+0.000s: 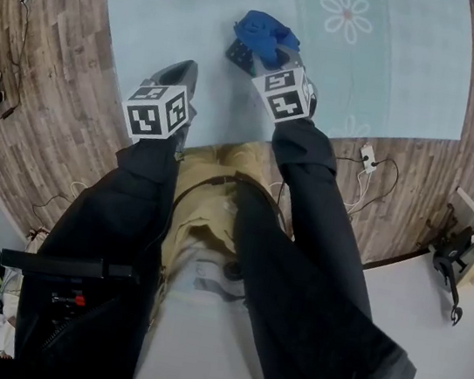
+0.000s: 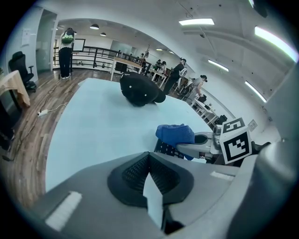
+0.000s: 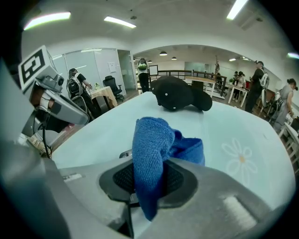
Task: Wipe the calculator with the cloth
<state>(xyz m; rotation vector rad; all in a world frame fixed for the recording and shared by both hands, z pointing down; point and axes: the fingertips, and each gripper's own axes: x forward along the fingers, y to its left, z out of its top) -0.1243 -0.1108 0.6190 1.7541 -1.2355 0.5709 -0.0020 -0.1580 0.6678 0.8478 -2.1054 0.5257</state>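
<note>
**unbraced calculator may skate under the cloth**

the right tool [image 3: 149,186] is clamped on a narrow fold of the blue cloth [image 3: 152,144]. most of the fabric bunches up above and ahead of its jaws, and a short tail hangs below them. the cloth sits over the calculator [image 1: 238,52], which lies on the table [image 1: 159,5] a little in from the near edge, about midway along it. only a strip of its dark keys shows from under the fabric in the left gripper view.

the left tool [image 2: 149,161] has its jaws closed on nothing. it hangs over the near edge, to the left of the calculator and apart from it, so nothing pins the calculator down.

that seems to be the main risk. a sideways stroke could push the light body across the smooth table cover instead of rubbing it, possibly towards the near edge. because the pinch is so slim, drag on the keys might also tug the cloth out of the jaws. if the bunch rolls aside, the hard jaw tips could scrape the keys or press them. a black cap [image 3: 180,95] lies well apart at the far side, out of harm's way.
</note>
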